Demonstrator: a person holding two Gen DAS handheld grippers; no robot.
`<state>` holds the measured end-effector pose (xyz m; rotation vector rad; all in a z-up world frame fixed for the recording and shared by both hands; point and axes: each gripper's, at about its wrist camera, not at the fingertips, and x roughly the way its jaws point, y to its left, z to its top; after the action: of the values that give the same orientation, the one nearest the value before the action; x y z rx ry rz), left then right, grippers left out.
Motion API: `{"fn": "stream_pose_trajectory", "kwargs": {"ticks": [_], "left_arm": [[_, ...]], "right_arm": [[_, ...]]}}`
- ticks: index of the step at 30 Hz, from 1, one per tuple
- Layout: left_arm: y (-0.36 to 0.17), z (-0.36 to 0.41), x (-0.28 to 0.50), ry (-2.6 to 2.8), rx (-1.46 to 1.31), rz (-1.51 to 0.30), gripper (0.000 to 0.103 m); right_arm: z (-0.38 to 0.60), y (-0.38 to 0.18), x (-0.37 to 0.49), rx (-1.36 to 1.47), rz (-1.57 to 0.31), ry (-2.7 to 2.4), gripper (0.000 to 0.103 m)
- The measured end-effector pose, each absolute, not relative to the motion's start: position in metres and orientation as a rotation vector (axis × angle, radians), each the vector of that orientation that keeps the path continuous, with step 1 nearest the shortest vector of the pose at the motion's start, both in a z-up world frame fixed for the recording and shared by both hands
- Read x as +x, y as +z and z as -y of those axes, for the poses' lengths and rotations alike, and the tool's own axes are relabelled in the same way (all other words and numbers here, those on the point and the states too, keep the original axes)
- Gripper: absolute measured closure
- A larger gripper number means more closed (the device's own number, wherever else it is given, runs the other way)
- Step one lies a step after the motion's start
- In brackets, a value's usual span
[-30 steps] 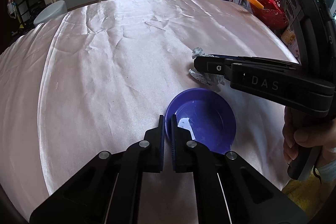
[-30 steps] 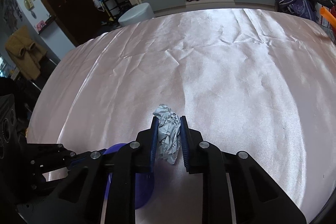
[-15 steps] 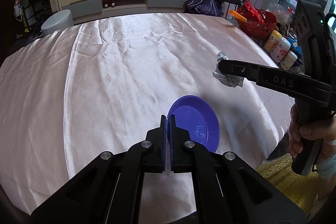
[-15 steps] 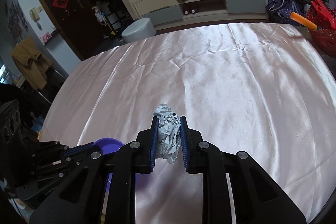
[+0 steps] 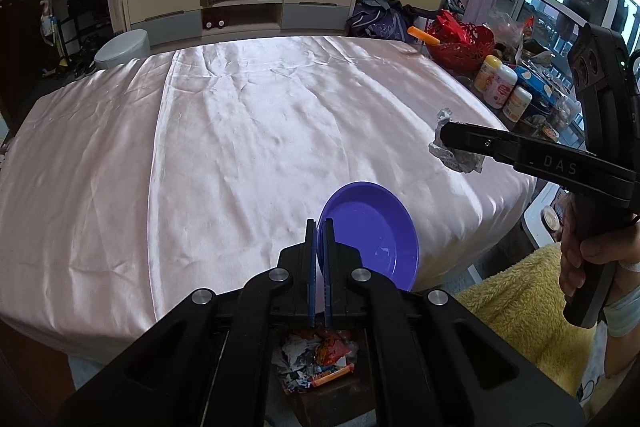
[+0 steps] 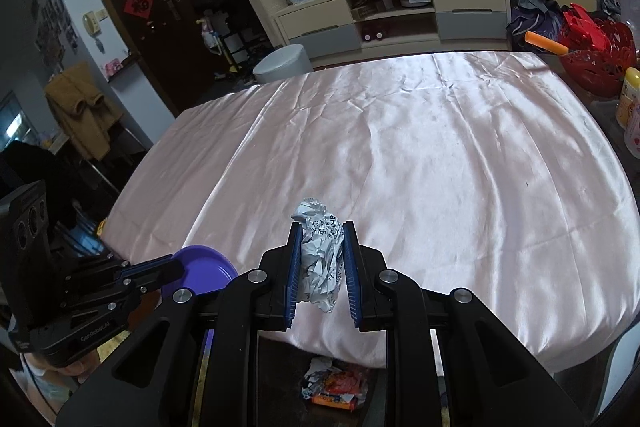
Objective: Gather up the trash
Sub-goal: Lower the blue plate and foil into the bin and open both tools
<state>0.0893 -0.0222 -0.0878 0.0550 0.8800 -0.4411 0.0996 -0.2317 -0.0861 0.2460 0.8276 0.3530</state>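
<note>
My left gripper (image 5: 319,227) is shut on the rim of a purple plastic bowl (image 5: 372,231) and holds it tilted in the air at the table's near edge. The bowl also shows in the right wrist view (image 6: 202,269). My right gripper (image 6: 320,231) is shut on a crumpled ball of white printed paper (image 6: 320,255), lifted above the pink tablecloth (image 6: 400,155). In the left wrist view the paper (image 5: 454,155) hangs from the right gripper, to the right of the bowl and higher. A bin holding wrappers and paper (image 5: 316,355) sits on the floor below both grippers and shows in the right wrist view (image 6: 334,385).
A red basket (image 5: 460,43) and several bottles (image 5: 502,87) stand at the table's right side. A yellow fluffy cushion (image 5: 516,303) lies to the right, below table level. A TV cabinet (image 5: 240,7) stands behind the table.
Both grippers have lifted and drawn back past the table's near edge, carrying the bowl and the paper. The floor bin has come into view beneath them.
</note>
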Motion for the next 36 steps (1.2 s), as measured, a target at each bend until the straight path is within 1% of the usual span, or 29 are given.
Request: {"fn": "stream_pose_trajectory", "kwargs": {"ticks": [9,17,31,36], "left_arm": [[-0.107,0.012,0.043,-0.437,0.022,-0.908,0.102],[-0.149,0.005,0.018,-0.455,-0.020,-0.991,0.102],[-0.218,0.001,0.006,-0.426,-0.029,-1.127,0.102],[-0.232,0.008,0.005,-0.416,0.001,-1.151,0.102]], "right_arm": [[0.223,-0.104,0.053,0.250,-0.866,0.405,0.082],[0.217,-0.135,0.030,0.270,-0.925,0.411,0.082],[0.203,-0.199,0.018,0.265,-1.058,0.392,0.082],[0.200,-0.221,0.016,0.258,-1.106,0.385,0.082]]}}
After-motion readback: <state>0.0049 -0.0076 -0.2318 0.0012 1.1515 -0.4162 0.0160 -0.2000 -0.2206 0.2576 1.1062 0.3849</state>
